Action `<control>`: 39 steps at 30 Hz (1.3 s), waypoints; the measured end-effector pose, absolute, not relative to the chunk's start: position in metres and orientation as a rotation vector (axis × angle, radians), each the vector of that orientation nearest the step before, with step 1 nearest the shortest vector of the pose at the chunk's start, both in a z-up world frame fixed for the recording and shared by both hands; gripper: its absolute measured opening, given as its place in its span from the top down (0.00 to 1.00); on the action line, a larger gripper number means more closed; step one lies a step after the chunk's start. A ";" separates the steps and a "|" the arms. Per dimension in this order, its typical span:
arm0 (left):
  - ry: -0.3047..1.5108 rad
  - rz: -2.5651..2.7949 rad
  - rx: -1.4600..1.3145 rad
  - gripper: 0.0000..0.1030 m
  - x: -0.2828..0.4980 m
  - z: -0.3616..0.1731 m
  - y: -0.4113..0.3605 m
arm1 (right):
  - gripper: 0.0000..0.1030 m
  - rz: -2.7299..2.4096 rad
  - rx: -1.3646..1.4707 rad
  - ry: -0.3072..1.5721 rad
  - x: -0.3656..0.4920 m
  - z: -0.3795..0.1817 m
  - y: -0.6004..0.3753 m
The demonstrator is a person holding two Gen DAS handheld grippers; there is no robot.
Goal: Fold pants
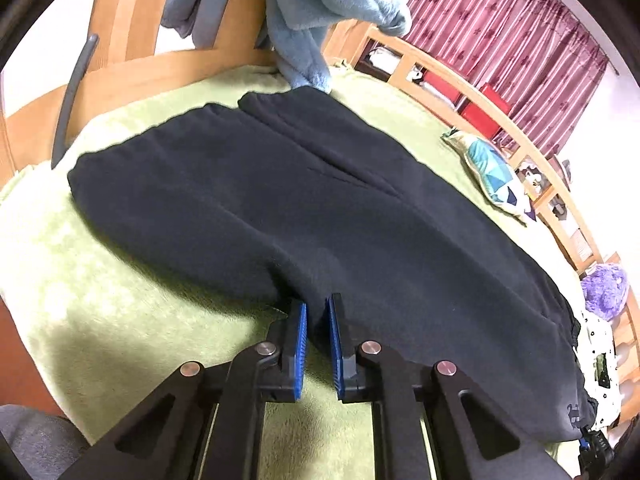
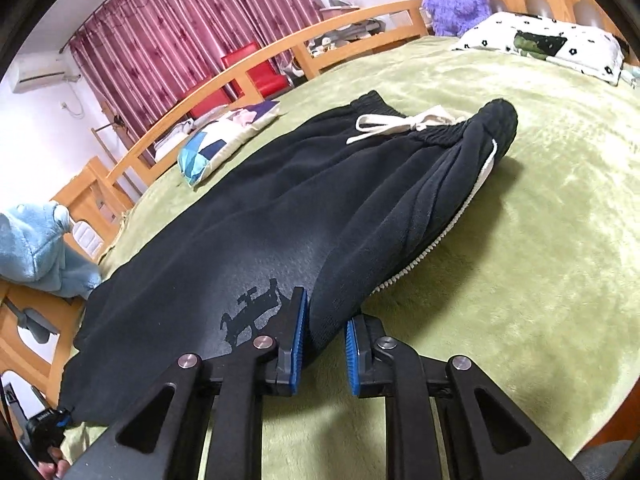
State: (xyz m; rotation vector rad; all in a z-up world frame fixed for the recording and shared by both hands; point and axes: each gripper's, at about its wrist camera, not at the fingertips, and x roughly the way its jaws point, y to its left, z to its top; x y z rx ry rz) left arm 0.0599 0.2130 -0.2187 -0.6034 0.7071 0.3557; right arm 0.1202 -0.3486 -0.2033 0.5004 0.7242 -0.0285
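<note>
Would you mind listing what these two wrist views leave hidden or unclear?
- Left wrist view: pants waistband, cut off at the right edge.
- Right wrist view: leg cuffs, cut off at the lower left; left gripper jaws beyond the frame edge.
- Both views: fabric layers between the pads of left gripper and right gripper, hidden by folds.

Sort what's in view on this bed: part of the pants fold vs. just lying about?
In the job:
- black pants
- left hand-held gripper, shut on the pants' near edge
- right hand-held gripper, shut on the pants' near edge

Lying about:
- blue plush toy
- purple plush toy
- patchwork cushion
- white patterned pillow
</note>
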 end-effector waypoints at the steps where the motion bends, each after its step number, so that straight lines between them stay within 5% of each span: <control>1: 0.696 0.352 -0.605 0.90 0.058 -0.216 0.213 | 0.84 -0.029 0.491 0.723 0.119 -0.202 -0.348; 12: 0.625 0.296 -0.572 0.90 0.062 -0.157 0.220 | 0.86 -0.009 0.489 0.710 0.117 -0.160 -0.350; 25: 0.548 0.261 -0.419 0.90 0.166 -0.058 0.215 | 0.86 0.069 0.420 0.689 0.227 -0.067 -0.337; 39: 0.572 0.300 -0.361 0.91 0.323 -0.080 0.218 | 0.87 0.166 0.313 0.769 0.397 -0.085 -0.330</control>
